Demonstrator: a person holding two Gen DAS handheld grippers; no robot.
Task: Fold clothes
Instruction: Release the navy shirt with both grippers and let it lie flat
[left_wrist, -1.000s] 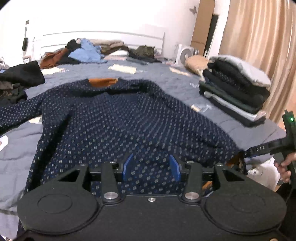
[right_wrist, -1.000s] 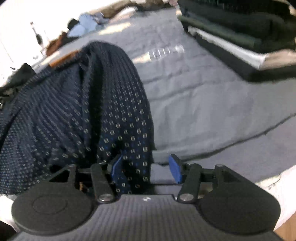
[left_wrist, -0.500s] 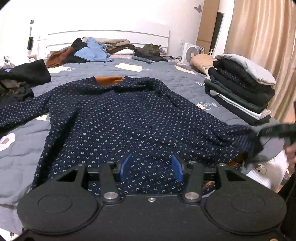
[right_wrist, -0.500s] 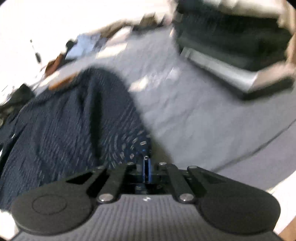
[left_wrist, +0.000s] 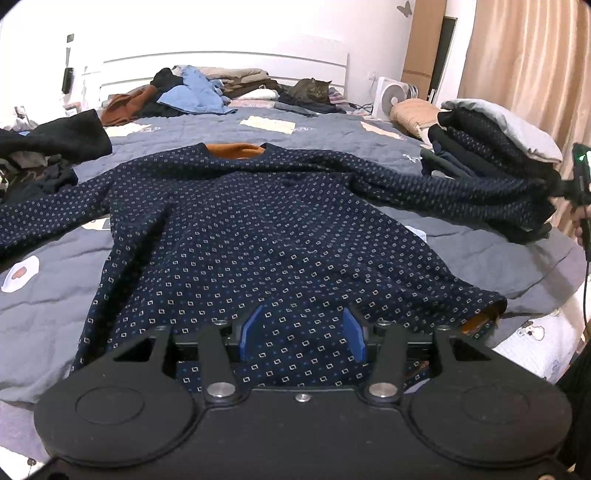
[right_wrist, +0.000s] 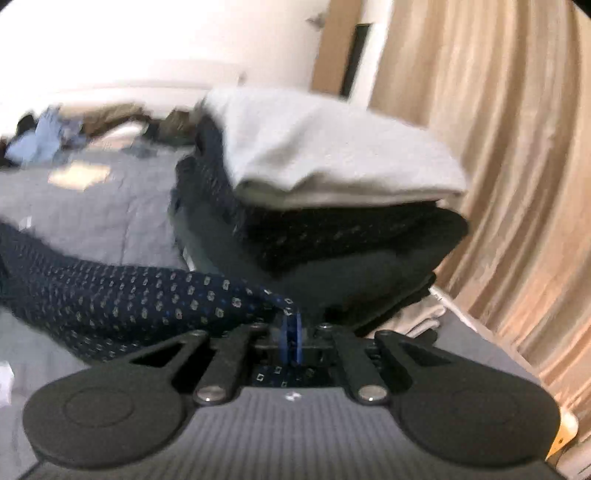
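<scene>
Right gripper (right_wrist: 291, 332) has its blue pads pinched tight on the sleeve end of the navy dotted knit sweater (left_wrist: 258, 236), stretching that sleeve out above the grey quilted bed (left_wrist: 48, 295) beside the stack of folded dark clothes (right_wrist: 332, 206). Left gripper (left_wrist: 302, 334) hangs over the hem, pads apart, sweater spread flat.

Light: dim, warm indoor | Glare: wall (left_wrist: 221, 29) overexposed | Left view: sharp | Right view: motion-blurred throughout | Edges: fisheye curvature, dark corner vignetting
</scene>
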